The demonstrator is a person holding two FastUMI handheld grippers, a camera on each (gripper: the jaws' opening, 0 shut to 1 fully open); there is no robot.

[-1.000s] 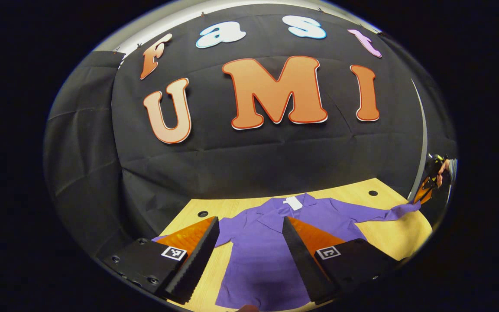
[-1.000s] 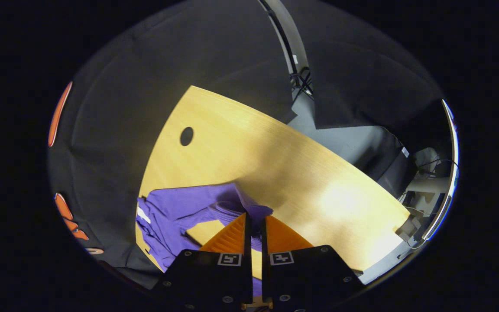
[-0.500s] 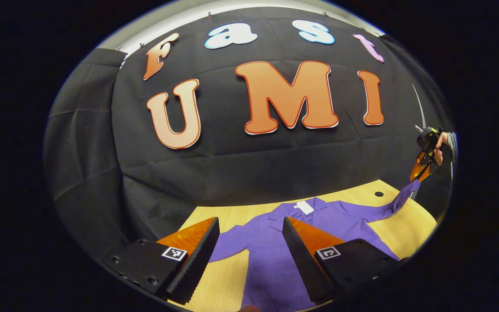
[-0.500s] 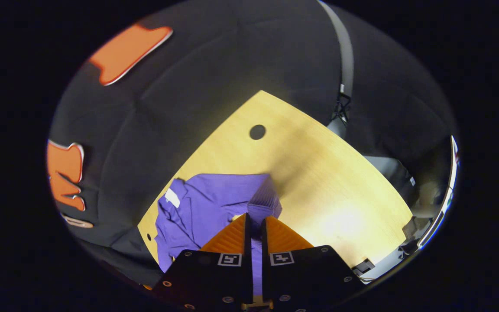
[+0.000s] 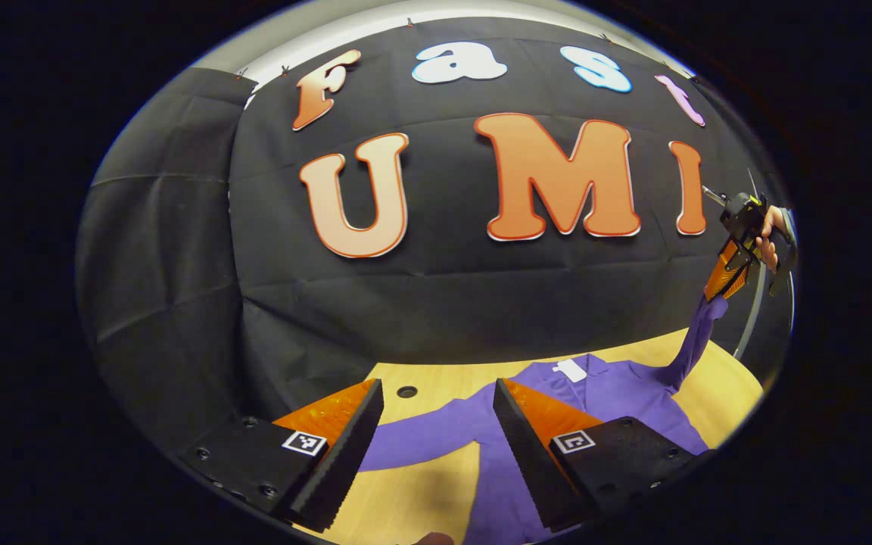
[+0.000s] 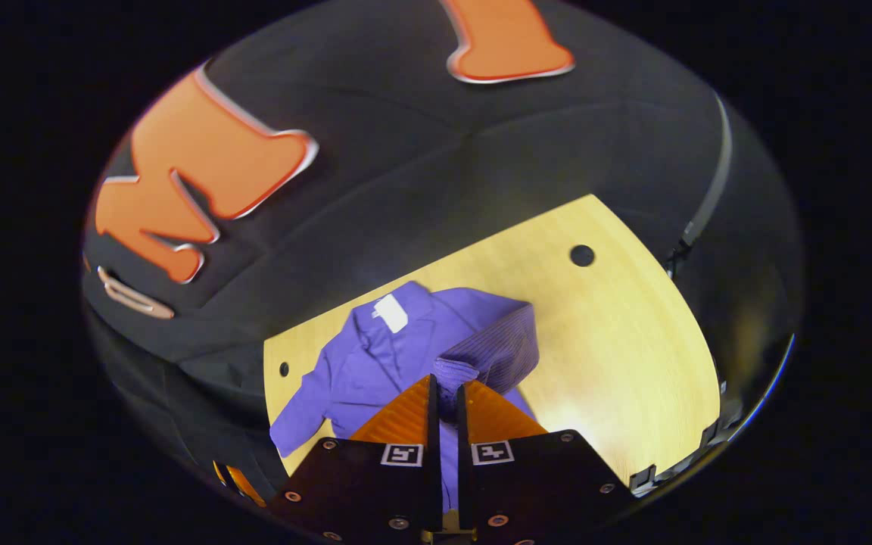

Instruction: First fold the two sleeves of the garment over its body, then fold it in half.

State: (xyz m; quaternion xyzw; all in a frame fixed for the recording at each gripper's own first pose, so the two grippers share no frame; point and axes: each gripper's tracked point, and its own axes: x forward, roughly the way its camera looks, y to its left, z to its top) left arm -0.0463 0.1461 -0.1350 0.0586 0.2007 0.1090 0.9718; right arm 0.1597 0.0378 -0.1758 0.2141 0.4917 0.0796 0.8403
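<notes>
A purple shirt lies spread on the wooden table, one sleeve now lifted high off the wood and swinging toward the body. The right gripper stays clamped on its cuff; the left gripper hovers open. First sleeve fold appears under way.

In the left gripper view, the garment was partly hidden behind the left gripper, and its lower hem was cut off by the picture's edge. The right gripper, far off at the rim, was too small for its grip on the sleeve to be made out. In the right gripper view, the cuff disappeared between the fingers. The near edge of the bench lay out of frame.
</notes>
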